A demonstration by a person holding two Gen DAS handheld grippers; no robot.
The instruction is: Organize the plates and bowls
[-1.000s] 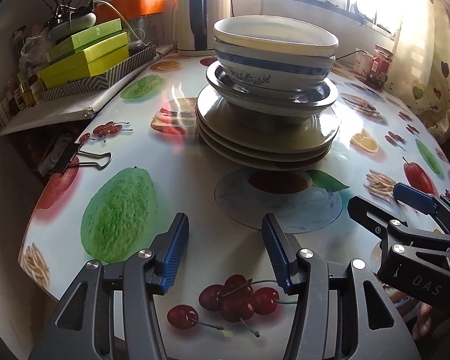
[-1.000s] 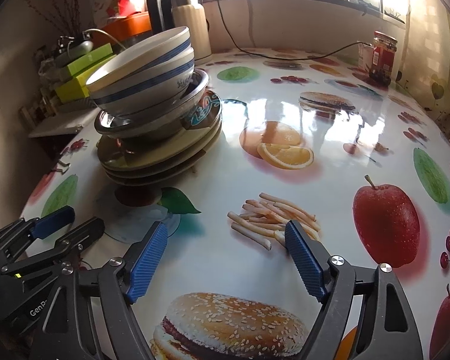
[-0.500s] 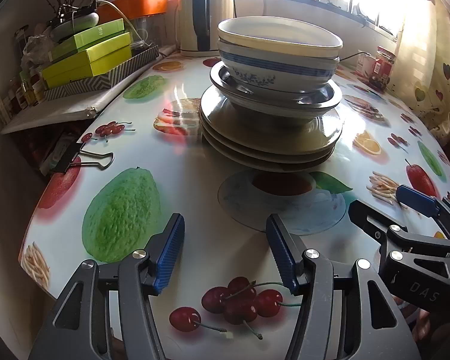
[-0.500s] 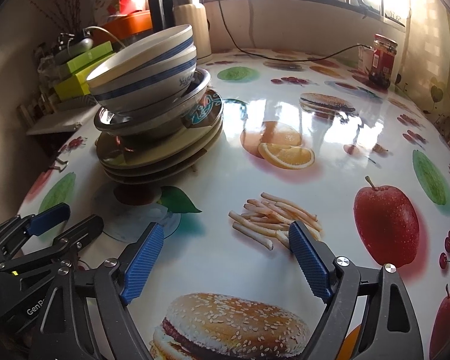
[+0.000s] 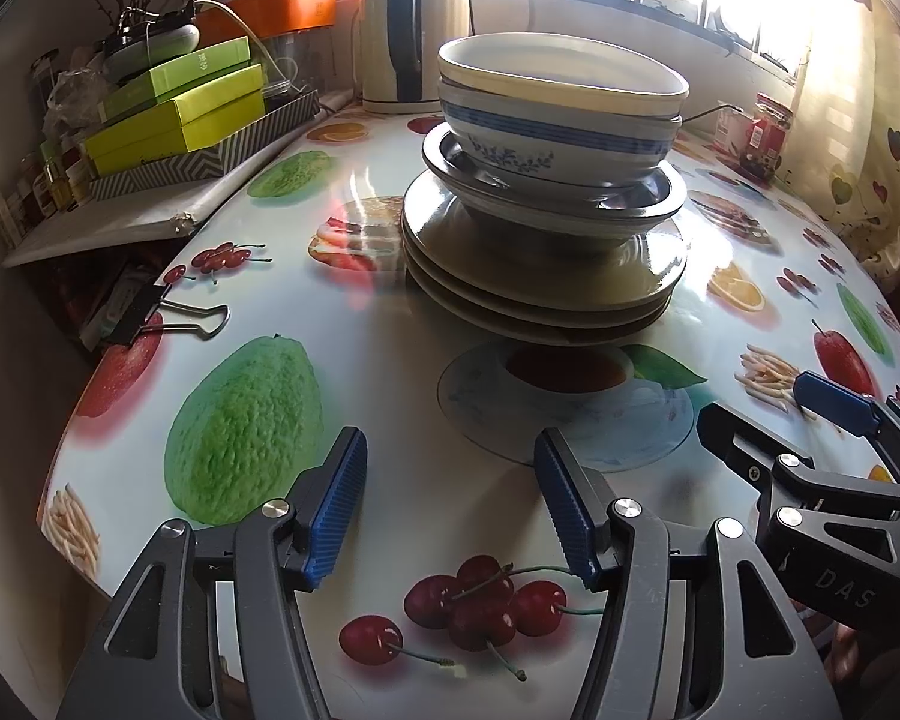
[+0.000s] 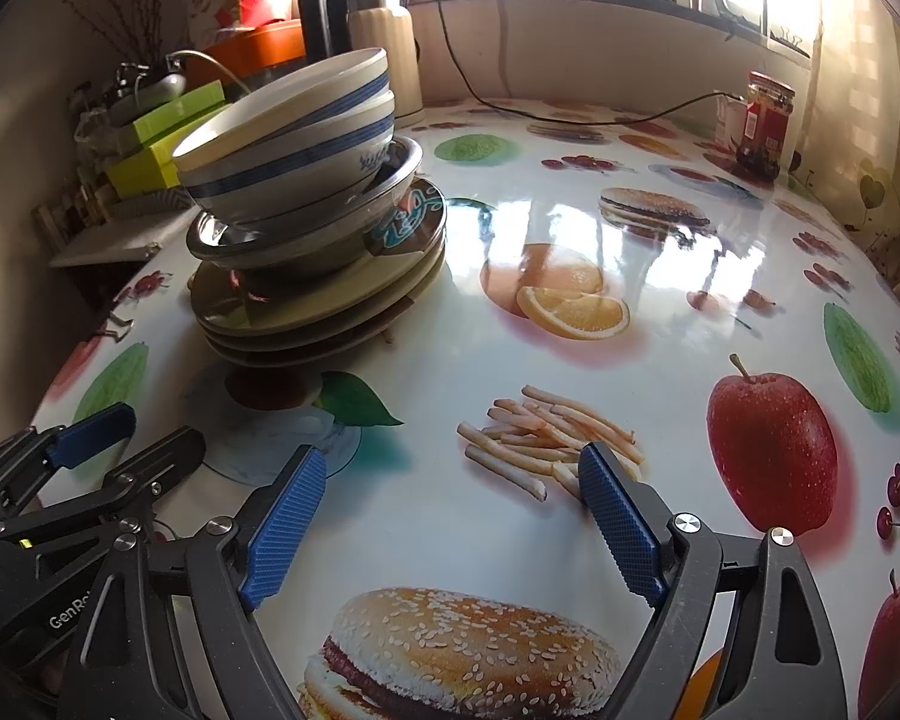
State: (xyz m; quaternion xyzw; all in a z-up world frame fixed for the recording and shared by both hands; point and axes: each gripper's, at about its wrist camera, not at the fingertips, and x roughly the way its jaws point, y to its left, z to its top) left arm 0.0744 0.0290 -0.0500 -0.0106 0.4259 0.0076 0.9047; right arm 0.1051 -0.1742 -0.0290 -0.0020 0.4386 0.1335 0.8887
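Ceramic bowls [image 5: 561, 114] top the plates [image 5: 540, 282] at centre frame, dead ahead of the left gripper [image 5: 450, 504], off upper left of the right gripper [image 6: 450, 516]; both jaws wide, empty.

Two blue-banded bowls [image 5: 555, 120] top a steel dish [image 5: 600, 195] on stacked plates [image 5: 540, 282].

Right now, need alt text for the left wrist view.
A stack of dishes, two bowls in a metal basin on three plates, stands mid-table ahead of the open, empty left tool. The right tool shows at the right edge; a kettle stands behind.
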